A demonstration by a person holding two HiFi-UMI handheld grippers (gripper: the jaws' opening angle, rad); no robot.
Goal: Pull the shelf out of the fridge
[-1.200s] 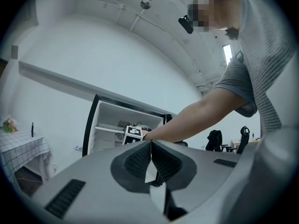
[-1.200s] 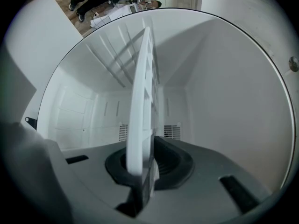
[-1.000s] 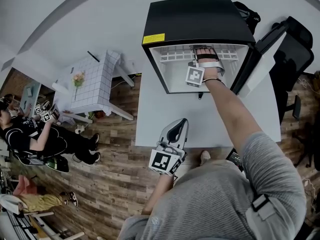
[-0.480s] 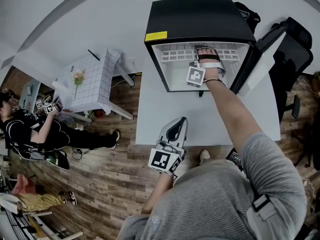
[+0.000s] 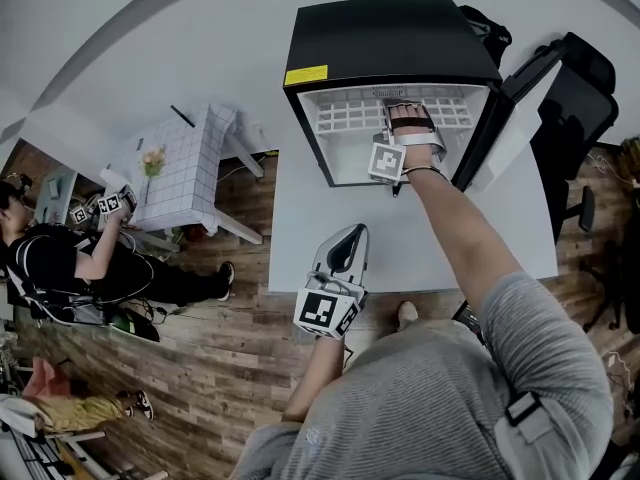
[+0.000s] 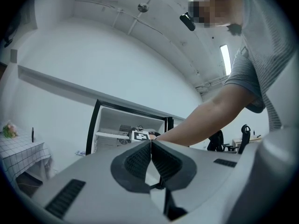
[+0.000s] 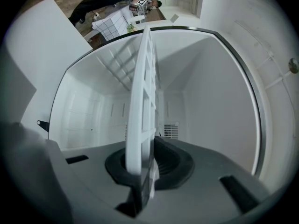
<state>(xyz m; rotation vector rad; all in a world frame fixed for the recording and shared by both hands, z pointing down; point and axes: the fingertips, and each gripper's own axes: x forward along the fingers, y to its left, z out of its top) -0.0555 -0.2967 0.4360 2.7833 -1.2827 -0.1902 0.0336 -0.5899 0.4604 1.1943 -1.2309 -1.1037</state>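
Observation:
The black fridge (image 5: 390, 40) stands open, its white inside facing me. A white grid shelf (image 5: 345, 116) lies across the upper part of the opening. My right gripper (image 5: 405, 116) reaches into the fridge mouth and is shut on the shelf's front edge. In the right gripper view the shelf (image 7: 142, 92) runs edge-on between the jaws of that gripper (image 7: 142, 169), whose pads clamp it. My left gripper (image 5: 342, 258) hangs lower, apart from the fridge, shut and empty. In the left gripper view its tips (image 6: 151, 143) meet, with the fridge (image 6: 112, 127) beyond them.
The fridge door (image 5: 510, 133) stands open at the right, with a black office chair (image 5: 590, 88) behind it. The fridge sits on a white surface (image 5: 320, 228) over wooden floor. A small table with a checked cloth (image 5: 185, 163) and a seated person (image 5: 70, 268) are at the left.
More of the shelf's grid shows at the fridge mouth than a second ago, with the right gripper still clamped on it. The left gripper has kept still. The seated person raised their hands.

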